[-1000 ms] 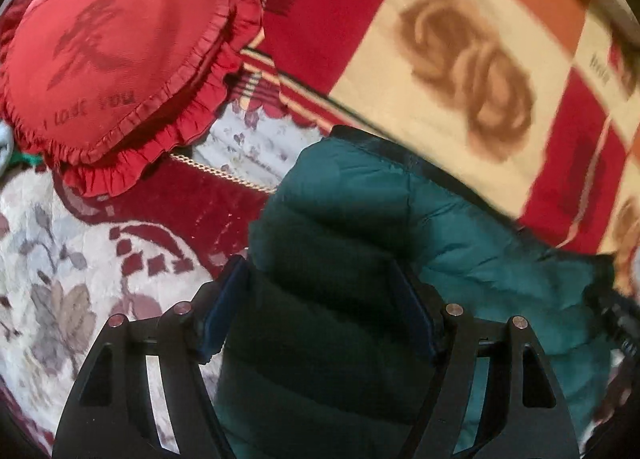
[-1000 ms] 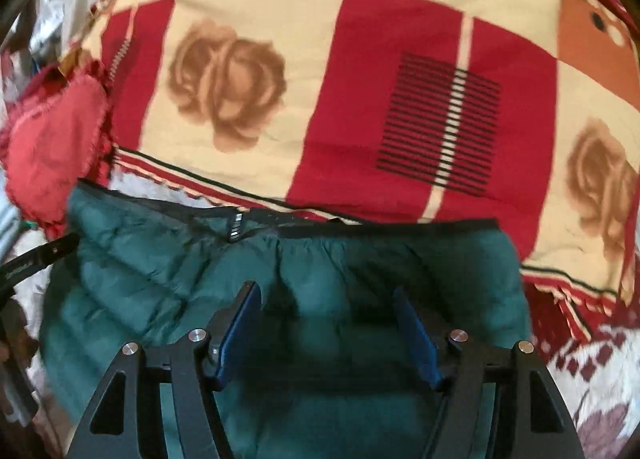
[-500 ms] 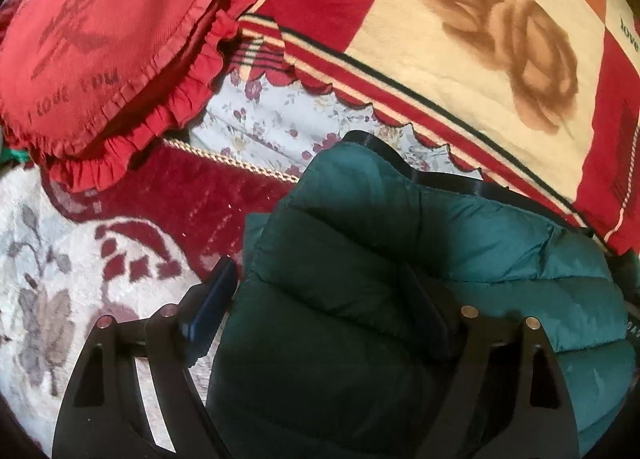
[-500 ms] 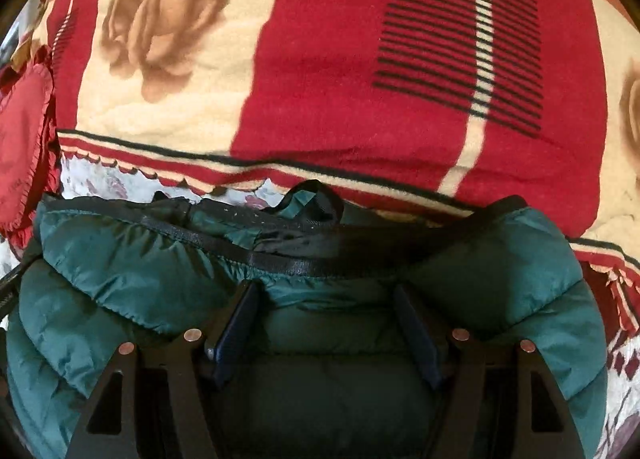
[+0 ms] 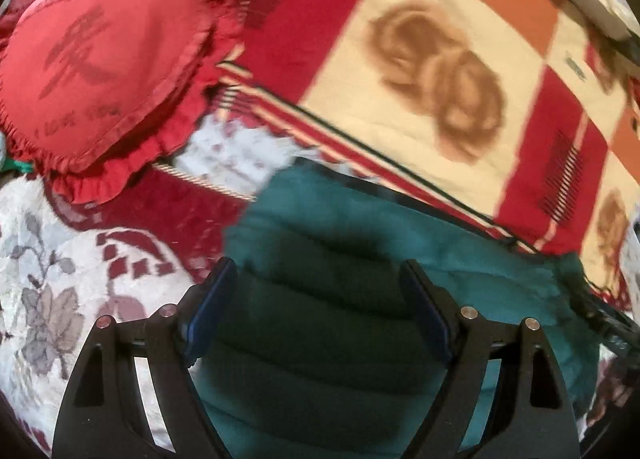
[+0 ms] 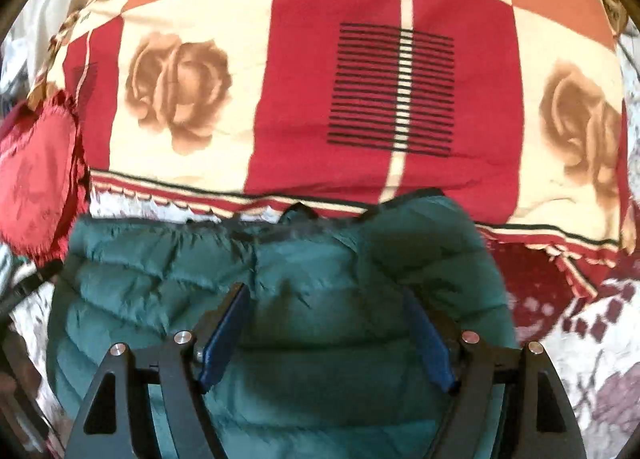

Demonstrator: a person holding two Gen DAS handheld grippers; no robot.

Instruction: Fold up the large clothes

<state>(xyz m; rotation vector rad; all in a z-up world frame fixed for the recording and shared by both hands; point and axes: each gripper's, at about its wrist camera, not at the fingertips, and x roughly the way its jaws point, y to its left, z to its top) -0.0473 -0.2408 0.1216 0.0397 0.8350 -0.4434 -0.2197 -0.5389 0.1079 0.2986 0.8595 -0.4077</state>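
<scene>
A dark green quilted puffer jacket [image 5: 480, 267] lies folded in a thick bundle on the bed, its black-trimmed edge toward the blanket. My left gripper [image 5: 318, 265] hovers over the jacket's left end with its jaws wide; the blue pads [image 5: 208, 311] do not press the fabric. In the right wrist view the jacket [image 6: 160, 271] fills the lower half. My right gripper [image 6: 324, 291] is above its middle with jaws opening. Jacket fabric lies between and under the fingers, and the pads do not squeeze it.
A red heart-shaped ruffled pillow [image 5: 100, 71] sits at the far left, also the pillow [image 6: 36, 179] at the right view's left edge. A red and cream rose-print blanket [image 6: 360, 79] lies beyond the jacket. A white and maroon floral bedspread [image 5: 40, 279] covers the bed.
Both grippers have drawn back from the jacket's far edge, so more blanket shows. The left jaws spread wider than a second ago, and the right jaws have widened slightly. The jacket stays lying on the bed.
</scene>
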